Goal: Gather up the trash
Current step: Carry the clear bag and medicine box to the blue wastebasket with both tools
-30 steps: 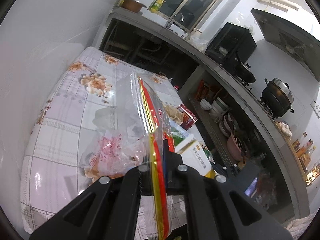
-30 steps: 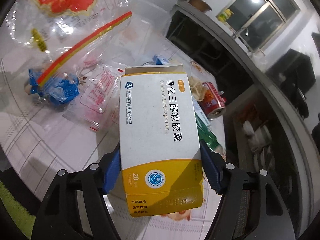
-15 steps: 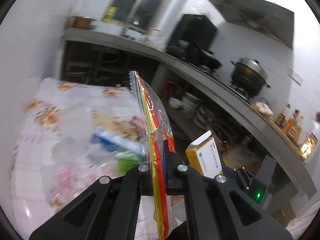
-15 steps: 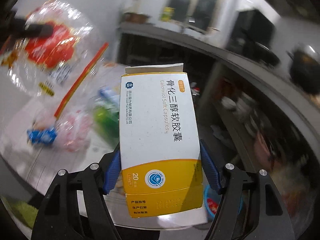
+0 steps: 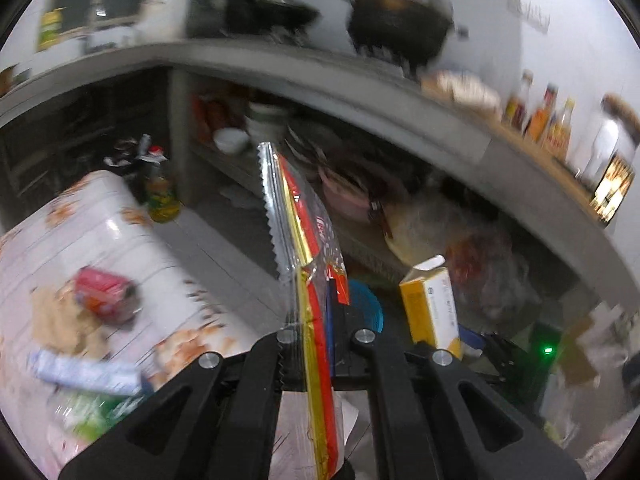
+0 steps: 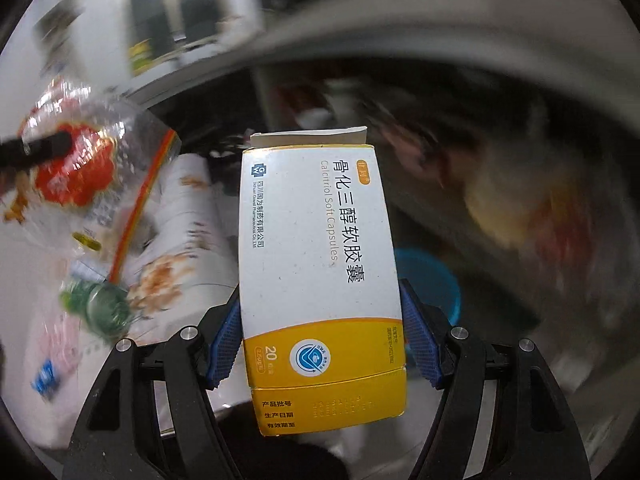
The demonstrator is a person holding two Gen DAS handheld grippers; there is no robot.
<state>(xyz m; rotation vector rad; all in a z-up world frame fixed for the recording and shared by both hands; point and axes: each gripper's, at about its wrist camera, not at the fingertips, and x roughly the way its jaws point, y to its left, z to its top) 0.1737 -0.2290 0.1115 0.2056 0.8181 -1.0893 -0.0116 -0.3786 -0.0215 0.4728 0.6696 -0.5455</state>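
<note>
The right tool clamps the white-and-yellow cardboard medicine box by its sides, likely light and crushable; the left tool pinches the limp, probably slippery clear plastic bag at its red-and-gold edge, both aloft off the counter.

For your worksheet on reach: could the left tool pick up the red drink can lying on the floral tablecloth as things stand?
Probably not: the left tool is shut on a clear plastic zip bag with a red-and-yellow strip, so nothing is free to grasp the red drink can.
</note>
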